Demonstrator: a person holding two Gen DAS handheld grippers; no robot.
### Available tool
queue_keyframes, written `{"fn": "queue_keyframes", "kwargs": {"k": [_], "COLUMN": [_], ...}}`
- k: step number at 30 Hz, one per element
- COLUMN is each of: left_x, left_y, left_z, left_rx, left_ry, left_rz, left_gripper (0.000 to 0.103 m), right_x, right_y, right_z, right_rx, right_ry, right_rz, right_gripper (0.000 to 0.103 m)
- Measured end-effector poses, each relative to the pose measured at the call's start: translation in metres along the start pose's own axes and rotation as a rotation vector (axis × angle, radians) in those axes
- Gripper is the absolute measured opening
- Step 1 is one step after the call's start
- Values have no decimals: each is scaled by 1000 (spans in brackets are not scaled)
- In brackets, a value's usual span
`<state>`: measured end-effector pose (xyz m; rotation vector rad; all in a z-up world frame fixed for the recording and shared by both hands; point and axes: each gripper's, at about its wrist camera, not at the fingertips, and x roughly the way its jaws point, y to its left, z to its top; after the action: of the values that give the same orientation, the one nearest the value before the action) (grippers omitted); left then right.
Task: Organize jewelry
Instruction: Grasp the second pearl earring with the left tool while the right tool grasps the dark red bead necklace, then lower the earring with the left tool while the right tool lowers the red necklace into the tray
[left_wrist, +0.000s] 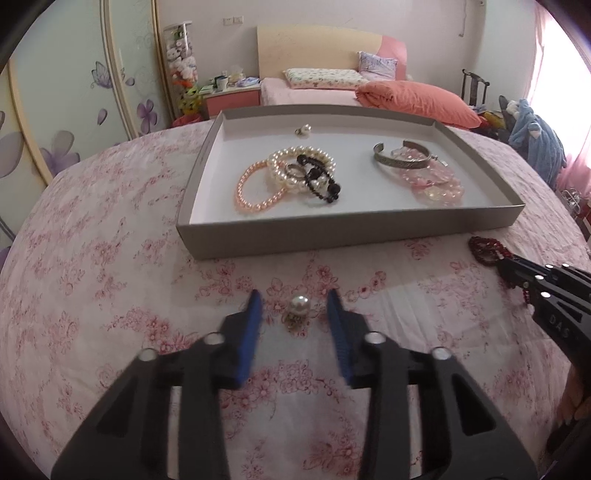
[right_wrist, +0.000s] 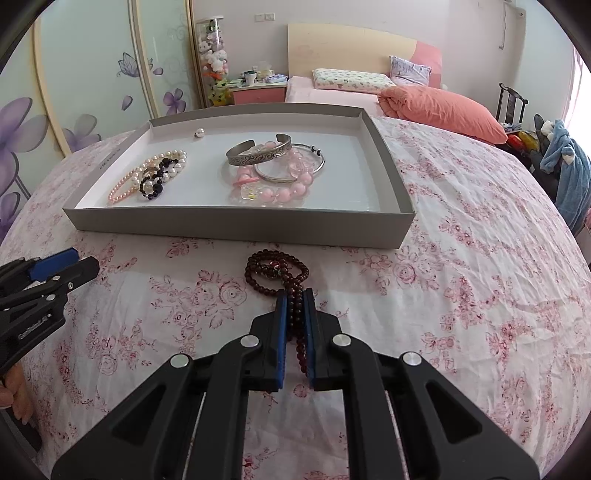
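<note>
A grey tray (left_wrist: 295, 240) (right_wrist: 236, 229) lies on the floral bedspread with several bracelets in it: pearl and black bead bracelets (left_wrist: 295, 173) (right_wrist: 159, 177) at the left, silver bangles and pink bead bracelets (left_wrist: 424, 170) (right_wrist: 277, 170) at the right, a small pearl earring (left_wrist: 303, 130) (right_wrist: 199, 133) at the back. My left gripper (left_wrist: 294, 306) is open, its fingers on either side of a pearl earring (left_wrist: 298, 306) on the bedspread. My right gripper (right_wrist: 295, 299) is shut on a dark red bead bracelet (right_wrist: 275, 271) (left_wrist: 487, 249) lying in front of the tray.
The floral bedspread (left_wrist: 110, 277) (right_wrist: 480, 277) spreads all around the tray. Behind are a pink bed with an orange pillow (left_wrist: 413, 99) (right_wrist: 443, 107), a nightstand (left_wrist: 232, 96), and a wardrobe with flower prints (left_wrist: 74, 110). A chair with blue clothes (right_wrist: 565, 166) stands at the right.
</note>
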<state>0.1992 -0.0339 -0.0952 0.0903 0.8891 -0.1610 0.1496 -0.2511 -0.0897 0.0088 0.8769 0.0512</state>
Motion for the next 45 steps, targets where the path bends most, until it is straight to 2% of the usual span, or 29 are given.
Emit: {"fn": "queue_keyframes", "kwargs": {"k": [1,2,6,11,33,36,40,45], "left_x": [0,0,-1,-1,-1,-1,-13,-50], "left_y": [1,2,8,11,7,7,11,14], "left_z": [0,0,-2,-2,-3,-3,-5,-10], "left_rx": [-5,-8,-33,-41,-31,-31,-49,-52], "left_ry": [-1,-1,-2,-1,1,-2,-54,-189], "left_rz": [1,7,13,14,7,-13,-34,-51], "left_gripper": [16,14,14,14,14,14,14,14], "right_x": [0,0,-1,0,0,0,-25,-68], "right_y": [1,4,19,19,19,17,16,17], "right_z": [0,-1,-2,-1,-1,-1,-2,5], "right_rx": [-1,-6,-43,-35,-28,-17,-12,13], "right_ry": [0,1,2,4,5,1,-95,-269], "right_rz": [4,18,62,81,87,93,100,142], "right_gripper": [10,10,10,10,10,9,9,9]}}
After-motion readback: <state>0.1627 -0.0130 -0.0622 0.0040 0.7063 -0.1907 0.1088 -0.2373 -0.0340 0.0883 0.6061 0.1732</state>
